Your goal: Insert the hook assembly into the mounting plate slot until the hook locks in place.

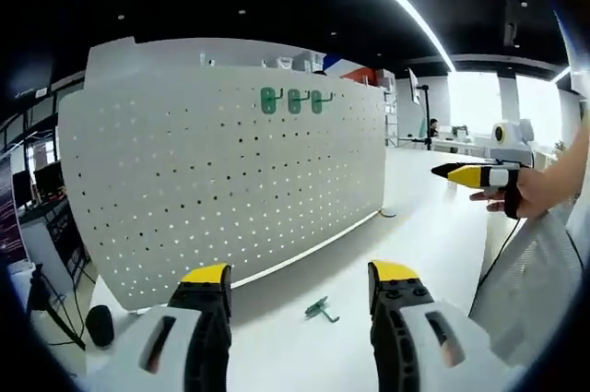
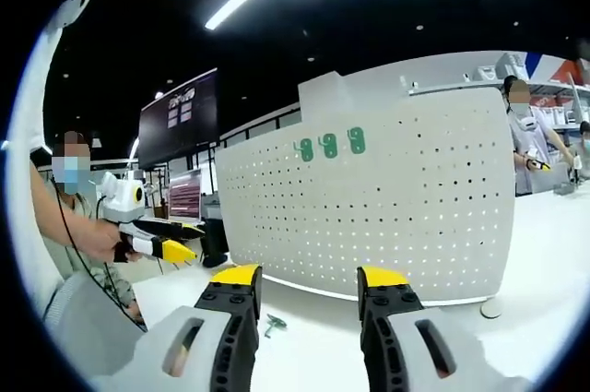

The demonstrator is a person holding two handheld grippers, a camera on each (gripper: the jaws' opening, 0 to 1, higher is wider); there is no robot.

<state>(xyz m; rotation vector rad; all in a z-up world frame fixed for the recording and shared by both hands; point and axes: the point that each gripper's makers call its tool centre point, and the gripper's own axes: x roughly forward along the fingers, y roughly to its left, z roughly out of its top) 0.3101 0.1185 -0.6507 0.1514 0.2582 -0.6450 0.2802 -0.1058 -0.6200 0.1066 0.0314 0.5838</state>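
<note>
Left gripper view: left hand-held gripper (image 1: 300,286), yellow-tipped jaws spread wide, nothing between them, raised over a white bench (image 1: 433,235). One green hook (image 1: 320,310) lies loose on the bench, between the jaws and a little ahead of them. Behind it stands a white pegboard (image 1: 221,171), upright on the bench, with three green hooks (image 1: 294,100) mounted in a row near its top edge. At the right, the right hand-held gripper (image 1: 479,175), held in a person's hand (image 1: 533,191), jaws close together, well apart from the loose hook.

Right gripper view: right hand-held gripper (image 2: 309,283), jaws wide here too, empty, above the bench (image 2: 544,272). The loose hook (image 2: 274,324) lies on the bench just beside the left jaw. The pegboard (image 2: 378,207) stands beyond, its three mounted hooks (image 2: 329,146) near the top. At the left, the left hand-held gripper (image 2: 152,244) in a hand (image 2: 101,237). A dark screen (image 2: 180,120) hangs behind. A second person (image 2: 530,148) stands at the far right.
</note>
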